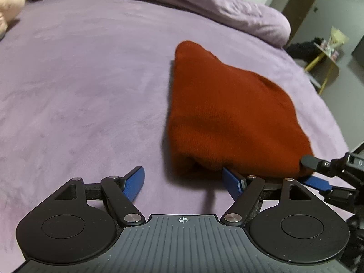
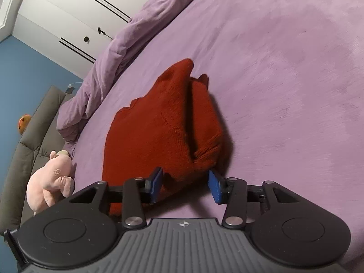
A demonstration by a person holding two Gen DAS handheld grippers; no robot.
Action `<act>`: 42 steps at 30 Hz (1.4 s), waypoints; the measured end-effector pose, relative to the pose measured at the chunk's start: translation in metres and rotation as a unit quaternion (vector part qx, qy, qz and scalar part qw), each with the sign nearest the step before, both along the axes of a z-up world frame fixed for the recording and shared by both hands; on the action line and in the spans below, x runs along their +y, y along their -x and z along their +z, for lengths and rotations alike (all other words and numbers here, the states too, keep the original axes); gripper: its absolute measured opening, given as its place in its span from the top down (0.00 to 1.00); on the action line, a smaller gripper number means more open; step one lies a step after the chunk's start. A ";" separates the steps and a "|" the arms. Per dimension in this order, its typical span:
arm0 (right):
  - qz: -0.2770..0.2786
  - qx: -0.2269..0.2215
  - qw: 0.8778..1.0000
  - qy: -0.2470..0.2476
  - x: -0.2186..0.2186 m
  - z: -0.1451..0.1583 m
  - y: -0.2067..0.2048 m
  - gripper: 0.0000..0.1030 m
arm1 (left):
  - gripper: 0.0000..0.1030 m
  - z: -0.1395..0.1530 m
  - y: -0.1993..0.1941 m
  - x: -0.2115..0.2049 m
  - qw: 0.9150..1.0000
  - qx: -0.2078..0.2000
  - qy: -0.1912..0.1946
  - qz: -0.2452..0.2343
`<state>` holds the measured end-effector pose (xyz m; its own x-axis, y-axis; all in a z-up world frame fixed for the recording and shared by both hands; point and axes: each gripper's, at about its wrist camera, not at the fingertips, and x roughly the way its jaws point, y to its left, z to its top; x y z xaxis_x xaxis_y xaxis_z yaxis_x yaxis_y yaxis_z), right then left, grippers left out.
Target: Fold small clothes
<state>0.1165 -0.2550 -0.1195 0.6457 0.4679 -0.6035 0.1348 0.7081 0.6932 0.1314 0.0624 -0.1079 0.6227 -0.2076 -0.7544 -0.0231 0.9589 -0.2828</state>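
Note:
A rust-red knitted garment (image 1: 227, 111) lies folded in a thick bundle on the purple bed; it also shows in the right wrist view (image 2: 159, 132). My left gripper (image 1: 184, 179) is open at the garment's near edge, its right finger (image 1: 232, 182) touching the cloth and its left finger (image 1: 134, 182) over bare bedcover. My right gripper (image 2: 186, 182) is open, with the garment's near corner lying between its blue pads (image 2: 157, 182). The right gripper also appears at the right edge of the left wrist view (image 1: 316, 170), at the garment's corner.
A bunched purple duvet (image 1: 182, 2) lies along the far side of the bed. A pink plush toy (image 2: 52, 177) sits near the grey headboard (image 2: 29, 150). A small yellow-legged side table (image 1: 325, 61) stands beyond the bed's right edge. White wardrobe doors (image 2: 68, 16) stand behind.

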 end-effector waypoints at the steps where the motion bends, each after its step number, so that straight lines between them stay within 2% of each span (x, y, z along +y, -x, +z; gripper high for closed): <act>1: -0.002 0.005 1.000 -0.004 0.003 -0.001 -0.003 0.72 | 0.24 -0.001 -0.005 -0.003 1.000 0.005 -0.008 0.003; 2: -0.008 0.012 1.000 -0.015 0.005 -0.001 -0.005 0.83 | 0.24 -0.001 -0.010 -0.007 1.000 0.007 -0.017 0.004; 3: -0.009 0.007 0.997 -0.070 0.004 -0.002 -0.006 0.92 | 0.24 -0.001 -0.009 -0.009 1.000 0.005 -0.026 0.007; 4: -0.009 0.007 0.997 -0.070 0.004 -0.002 -0.006 0.92 | 0.24 -0.001 -0.011 -0.010 0.999 0.005 -0.038 0.014; 5: -0.023 -0.016 0.989 -0.148 -0.007 -0.003 -0.002 0.92 | 0.24 -0.002 -0.014 -0.010 0.999 0.009 -0.045 0.024; 6: -0.028 -0.016 0.989 -0.148 -0.011 -0.003 -0.002 0.93 | 0.24 -0.004 -0.016 -0.007 0.998 0.015 -0.045 0.033; 7: -0.031 -0.007 0.994 -0.106 -0.012 0.000 -0.003 0.93 | 0.24 -0.005 -0.014 -0.003 0.998 0.019 -0.043 0.037; 8: -0.025 0.006 0.999 -0.043 -0.009 0.002 -0.005 0.93 | 0.25 -0.006 -0.013 0.002 0.998 0.021 -0.040 0.040; 9: -0.025 0.006 0.999 -0.043 -0.009 0.002 -0.005 0.92 | 0.25 -0.005 -0.009 0.007 0.998 0.021 -0.034 0.040; 10: -0.011 0.014 0.999 0.027 -0.004 0.005 -0.006 0.90 | 0.25 -0.003 -0.005 0.012 0.999 0.024 -0.026 0.041; 11: 0.004 0.004 0.998 0.065 0.003 0.012 -0.001 0.89 | 0.25 0.001 -0.002 0.018 0.998 0.028 -0.022 0.045; 12: 0.004 0.004 0.998 0.065 0.003 0.012 -0.001 0.89 | 0.25 0.005 0.002 0.023 0.998 0.031 -0.019 0.052; 14: 0.000 -0.008 0.995 0.102 0.007 0.024 0.004 0.83 | 0.26 0.017 0.010 0.035 0.997 0.024 -0.013 0.069; 17: -0.007 -0.059 0.981 0.184 0.018 0.049 0.009 0.81 | 0.26 0.038 0.011 0.041 0.997 -0.008 0.000 0.073; 19: 0.017 -0.089 0.972 0.218 0.034 0.057 0.004 0.81 | 0.22 0.048 0.004 0.034 0.998 -0.028 0.010 0.061; 20: 0.017 -0.089 0.972 0.218 0.034 0.057 0.004 0.81 | 0.22 0.049 -0.002 0.028 0.998 -0.028 0.009 0.053; 21: 0.048 -0.095 0.963 0.249 0.050 0.054 -0.003 0.81 | 0.22 0.048 -0.007 0.022 0.999 -0.027 0.005 0.043; 22: 0.048 -0.095 0.963 0.249 0.050 0.054 -0.003 0.81 | 0.23 0.043 -0.013 0.014 0.999 -0.021 -0.003 0.033; 23: 0.063 -0.088 0.955 0.276 0.058 0.050 -0.010 0.81 | 0.23 0.035 -0.020 0.007 0.999 -0.005 -0.020 0.026; 25: 0.092 -0.047 0.936 0.335 0.073 0.033 -0.021 0.81 | 0.19 0.020 -0.031 -0.003 0.998 0.036 -0.054 0.021; 33: 0.117 -0.057 0.928 0.350 0.070 0.025 -0.020 0.81 | 0.16 0.014 -0.026 -0.006 0.997 0.035 -0.069 0.026; 42: 0.128 -0.057 0.916 0.376 0.077 0.024 -0.018 0.81 | 0.16 0.015 -0.028 -0.017 0.993 0.033 -0.108 0.020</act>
<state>0.1343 -0.1777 -0.0952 0.6517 0.0924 -0.7528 -0.1448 0.9895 -0.0038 0.1592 0.0449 -0.0926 0.5744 -0.0123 -0.8185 -0.0747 0.9949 -0.0674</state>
